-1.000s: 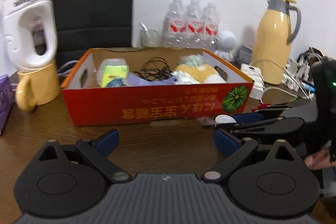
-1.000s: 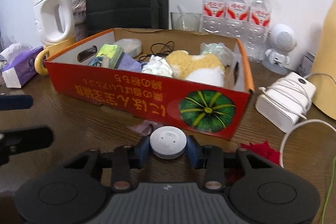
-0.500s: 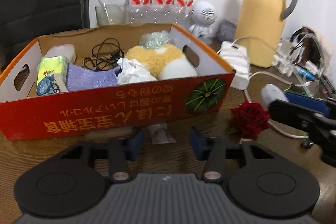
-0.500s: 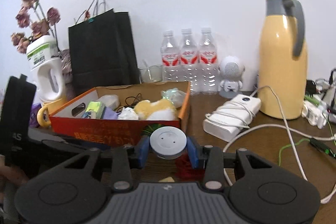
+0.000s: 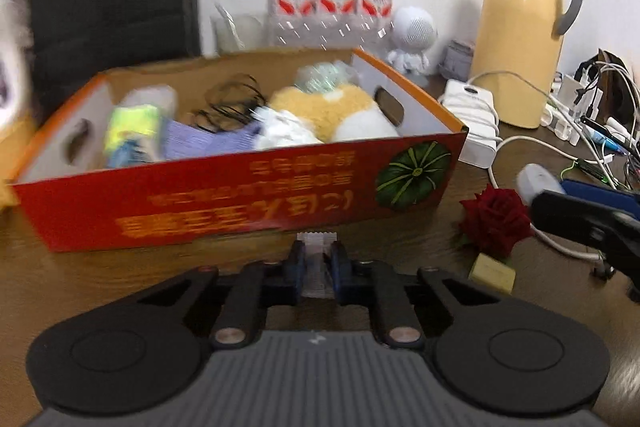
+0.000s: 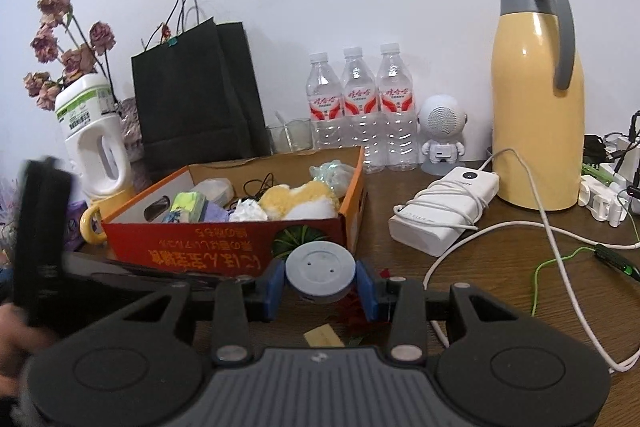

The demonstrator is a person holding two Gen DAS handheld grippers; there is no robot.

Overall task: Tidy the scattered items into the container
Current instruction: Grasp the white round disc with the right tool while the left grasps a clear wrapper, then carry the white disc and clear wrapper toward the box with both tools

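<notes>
Basically, left gripper (image 5: pixel 317 267) had its fingers pinched on a small clear plastic packet (image 5: pixel 318 247), low over the wooden tabletop (image 5: pixel 120 275), just in front of the red cardboard box (image 5: pixel 240 195). Box already held a tissue pack (image 5: pixel 132 131), black cable (image 5: pixel 232 103) and plush toy (image 5: pixel 336 111). Red rose (image 5: pixel 494 221) and a small yellow packet (image 5: pixel 492 273) lay on the tabletop right of the box. Right gripper (image 6: pixel 320 283) had its fingers clamped on a round white-grey disc (image 6: pixel 320 269), held off the tabletop near the box's right front corner.
</notes>
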